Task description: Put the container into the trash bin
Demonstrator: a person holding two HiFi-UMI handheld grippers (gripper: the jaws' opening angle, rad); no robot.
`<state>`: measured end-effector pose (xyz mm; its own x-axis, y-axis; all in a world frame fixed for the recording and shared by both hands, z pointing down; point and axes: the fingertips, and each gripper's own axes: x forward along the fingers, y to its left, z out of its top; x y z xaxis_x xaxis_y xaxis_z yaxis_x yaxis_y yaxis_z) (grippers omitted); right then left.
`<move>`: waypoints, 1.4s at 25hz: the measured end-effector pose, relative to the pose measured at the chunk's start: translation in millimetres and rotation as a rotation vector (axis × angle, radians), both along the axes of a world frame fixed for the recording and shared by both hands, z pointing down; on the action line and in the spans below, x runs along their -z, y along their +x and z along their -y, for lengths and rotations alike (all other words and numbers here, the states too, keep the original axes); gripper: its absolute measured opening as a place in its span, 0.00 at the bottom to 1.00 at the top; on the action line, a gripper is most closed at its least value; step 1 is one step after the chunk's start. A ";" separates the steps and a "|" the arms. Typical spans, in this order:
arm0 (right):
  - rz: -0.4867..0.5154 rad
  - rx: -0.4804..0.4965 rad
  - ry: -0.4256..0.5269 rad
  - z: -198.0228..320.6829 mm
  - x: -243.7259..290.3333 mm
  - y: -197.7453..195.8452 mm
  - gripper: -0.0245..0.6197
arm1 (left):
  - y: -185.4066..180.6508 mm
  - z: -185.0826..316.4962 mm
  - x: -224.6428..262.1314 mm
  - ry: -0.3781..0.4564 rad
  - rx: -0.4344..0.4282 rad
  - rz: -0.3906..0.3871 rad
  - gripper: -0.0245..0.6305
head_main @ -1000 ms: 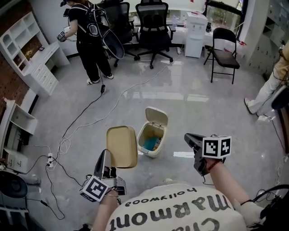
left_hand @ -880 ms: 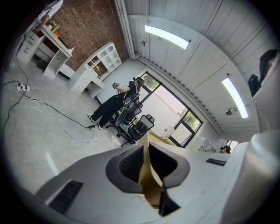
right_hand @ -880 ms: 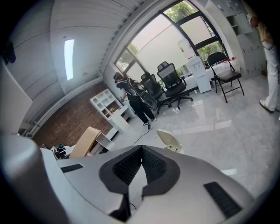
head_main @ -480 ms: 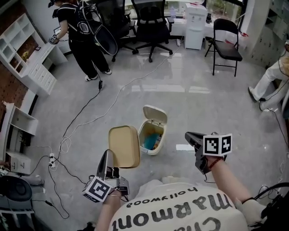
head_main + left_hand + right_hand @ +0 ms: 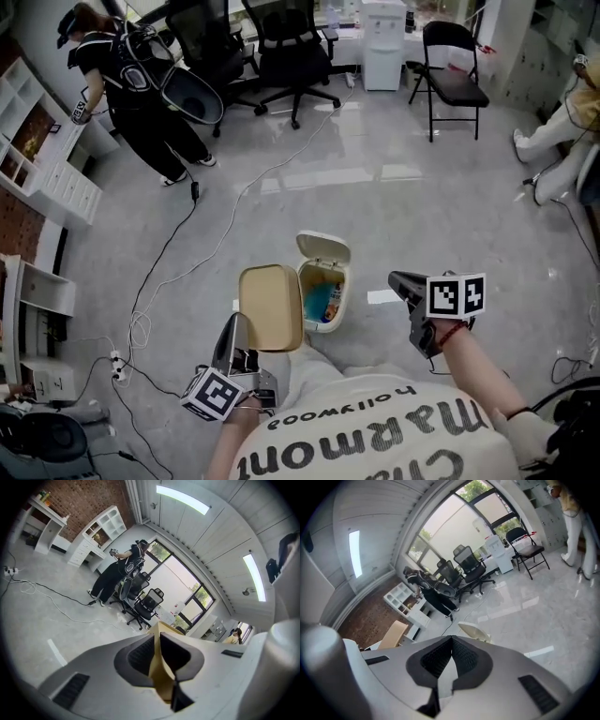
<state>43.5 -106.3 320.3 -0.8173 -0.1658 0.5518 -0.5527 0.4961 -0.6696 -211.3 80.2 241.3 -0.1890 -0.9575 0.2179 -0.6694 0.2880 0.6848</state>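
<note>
A flat tan container (image 5: 270, 307) stands on edge in my left gripper (image 5: 238, 325), whose jaws are shut on its near rim. In the left gripper view the tan wall (image 5: 160, 667) is pinched between the dark pads of that left gripper (image 5: 157, 635). The container hangs just left of the small white trash bin (image 5: 344, 300), lid (image 5: 324, 248) flipped up, blue and other rubbish inside. My right gripper (image 5: 400, 280) hovers right of the bin, shut and empty; its pads meet in the right gripper view (image 5: 451, 640), where the container (image 5: 393, 635) and bin lid (image 5: 474, 631) show beyond.
Cables (image 5: 184, 246) and a power strip (image 5: 117, 364) lie on the floor at left. White shelving (image 5: 37, 178) lines the left wall. A person (image 5: 136, 89), office chairs (image 5: 286, 52) and a folding chair (image 5: 448, 70) stand at the back. Another person's legs (image 5: 553, 131) are at right.
My left gripper has carried the container right and nearer the bin; its edge now overlaps the bin's left side. The right gripper stays beside the bin, still shut.
</note>
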 end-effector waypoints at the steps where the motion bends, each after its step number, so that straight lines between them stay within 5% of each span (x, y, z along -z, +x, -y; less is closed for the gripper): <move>1: 0.004 -0.034 0.000 6.6 3.0 -2.9 0.04 | -8.3 11.4 1.5 0.001 -0.029 -0.002 0.08; 17: 0.058 -0.420 -0.010 26.6 21.4 -71.8 0.04 | -109.7 161.5 34.5 -0.006 -0.455 0.077 0.09; 25: 0.039 -0.523 -0.072 5.0 -8.2 -45.3 0.04 | -79.3 185.4 10.9 -0.044 -0.576 0.083 0.09; 35: -0.005 -0.538 -0.252 -23.6 -70.9 -19.2 0.04 | -23.4 185.6 -52.3 -0.208 -0.651 0.056 0.09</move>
<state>24.3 -82.7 391.2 -0.6523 -0.4192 0.6315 -0.6857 -0.0286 -0.7273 -234.7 -105.5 293.7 0.3947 -0.8192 0.4161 -0.7837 -0.0638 0.6179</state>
